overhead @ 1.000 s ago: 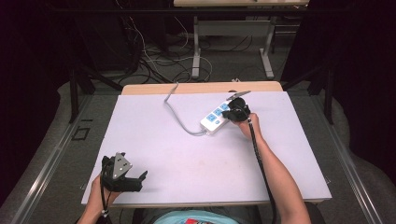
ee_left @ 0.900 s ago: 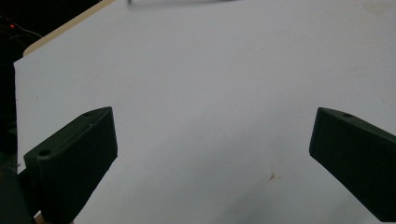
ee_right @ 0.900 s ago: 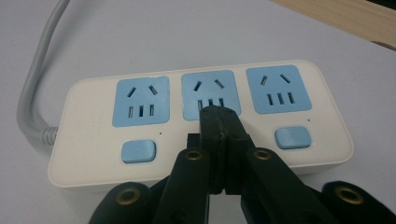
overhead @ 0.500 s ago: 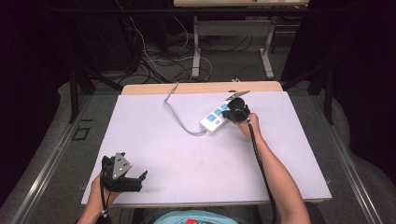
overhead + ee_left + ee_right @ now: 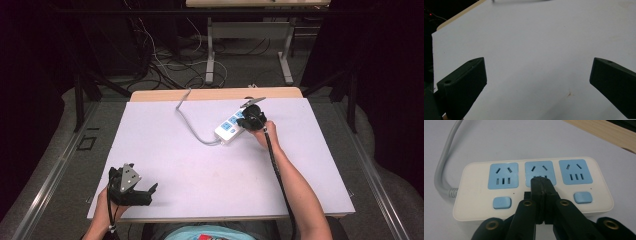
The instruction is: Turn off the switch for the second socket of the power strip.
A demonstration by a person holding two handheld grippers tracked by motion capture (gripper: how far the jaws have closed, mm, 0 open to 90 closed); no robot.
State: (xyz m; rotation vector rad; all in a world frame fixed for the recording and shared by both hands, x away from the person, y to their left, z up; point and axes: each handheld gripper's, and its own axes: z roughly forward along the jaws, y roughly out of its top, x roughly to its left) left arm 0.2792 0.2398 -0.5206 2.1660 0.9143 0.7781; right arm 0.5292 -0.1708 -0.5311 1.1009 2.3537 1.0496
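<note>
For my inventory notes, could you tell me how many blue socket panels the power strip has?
3, in a row on the power strip: left socket panel, middle socket panel partly behind the shut right gripper, right socket panel.

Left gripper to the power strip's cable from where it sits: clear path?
Probably yes. The left gripper rests open at the table's near left edge, with only bare white surface between it and the grey cable; the right gripper is past the strip's other end.

Ahead of and between the left gripper's (image 5: 150,189) spread fingers (image 5: 464,82) lies bare bench (image 5: 200,170), open to pass. Under the right gripper's (image 5: 541,185) closed fingers the power strip (image 5: 474,187) blocks the way, its grey cord (image 5: 192,130) curving off beyond, toward the bench's far edge.
</note>
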